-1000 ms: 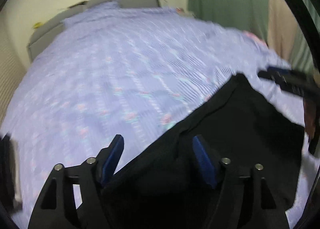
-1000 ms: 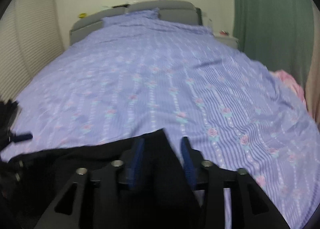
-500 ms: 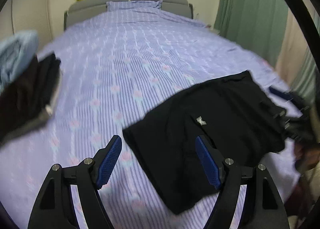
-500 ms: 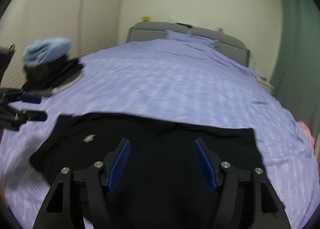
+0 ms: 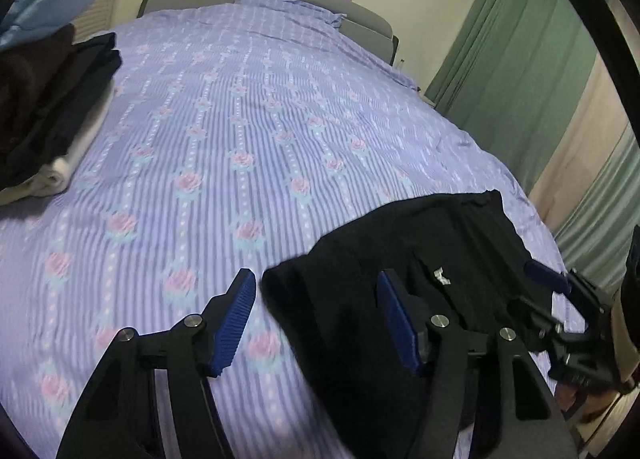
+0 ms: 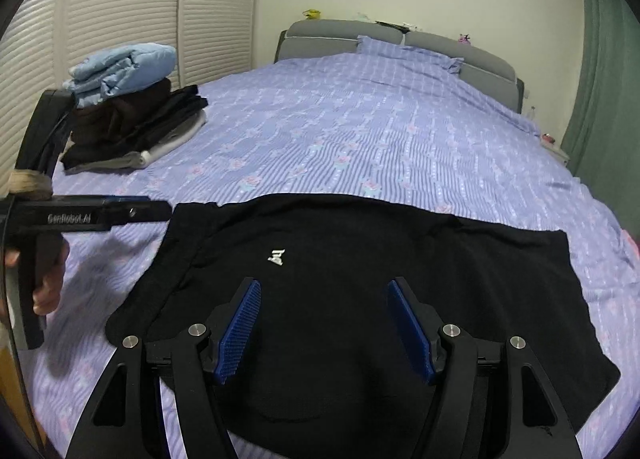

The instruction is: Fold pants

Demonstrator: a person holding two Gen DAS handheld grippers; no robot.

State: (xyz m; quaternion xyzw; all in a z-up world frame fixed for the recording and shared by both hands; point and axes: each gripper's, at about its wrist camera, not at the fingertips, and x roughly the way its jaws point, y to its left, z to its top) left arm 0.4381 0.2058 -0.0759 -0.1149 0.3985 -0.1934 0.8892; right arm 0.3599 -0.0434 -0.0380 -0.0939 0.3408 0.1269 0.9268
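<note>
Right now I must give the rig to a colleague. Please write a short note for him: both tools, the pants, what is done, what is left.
Left tool: open, empty, over the pants' left edge.
Right tool: open, empty, above the pants' middle.
Pants: black, lying flat across the near end of the bed, logo up.
Pile of folded clothes at the far left.
Done: pants laid out.
Left: the rest of the folding.

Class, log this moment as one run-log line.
pants: flat on bed | left tongs: open | right tongs: open | both above pants
</note>
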